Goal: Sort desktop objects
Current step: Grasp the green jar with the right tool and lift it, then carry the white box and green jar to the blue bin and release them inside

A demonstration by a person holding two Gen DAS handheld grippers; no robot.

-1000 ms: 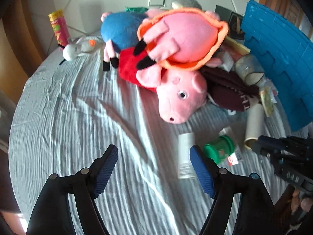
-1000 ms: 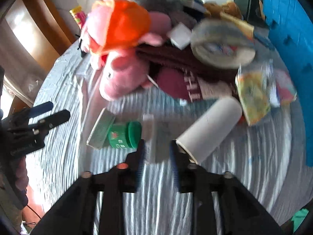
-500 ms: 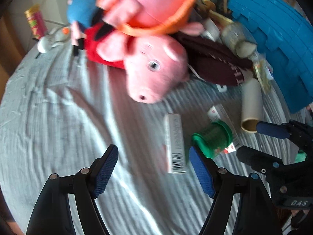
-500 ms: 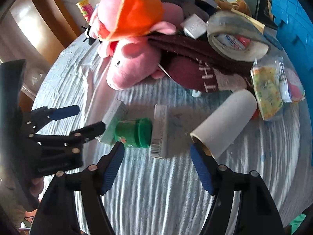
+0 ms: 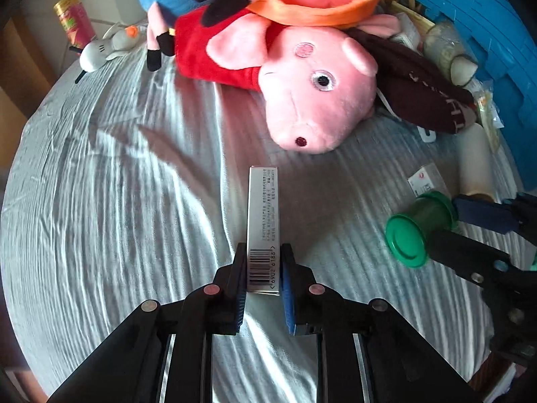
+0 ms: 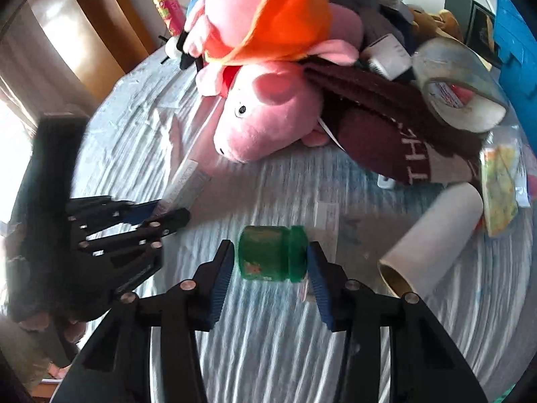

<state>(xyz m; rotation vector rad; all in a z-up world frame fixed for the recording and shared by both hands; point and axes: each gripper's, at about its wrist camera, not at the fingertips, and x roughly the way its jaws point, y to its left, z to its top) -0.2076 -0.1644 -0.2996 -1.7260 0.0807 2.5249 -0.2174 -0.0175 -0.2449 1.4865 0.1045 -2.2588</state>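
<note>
A long silver box [image 5: 263, 211] with a barcode points away from me, and my left gripper [image 5: 263, 262] is shut on its near end. From the right wrist view the same silver box [image 6: 188, 181] sticks out of the left gripper [image 6: 161, 211]. A green jar [image 6: 272, 253] with a green lid lies sideways between the blue pads of my right gripper [image 6: 270, 268], which is shut on it base to lid. The left wrist view shows the green jar [image 5: 416, 231] in the right gripper [image 5: 446, 226] at the right.
A pink pig plush [image 5: 312, 94] and other soft toys pile up behind. A maroon cloth [image 6: 396, 134], a tape roll [image 6: 459, 84], a cardboard tube [image 6: 433, 241] and snack bags [image 6: 500, 181] lie right. A blue crate [image 5: 486, 33] stands far right. A grey sheet [image 5: 117, 201] covers the surface.
My left gripper went from open to shut on the silver box. My right gripper narrowed from wide open onto the green jar.
</note>
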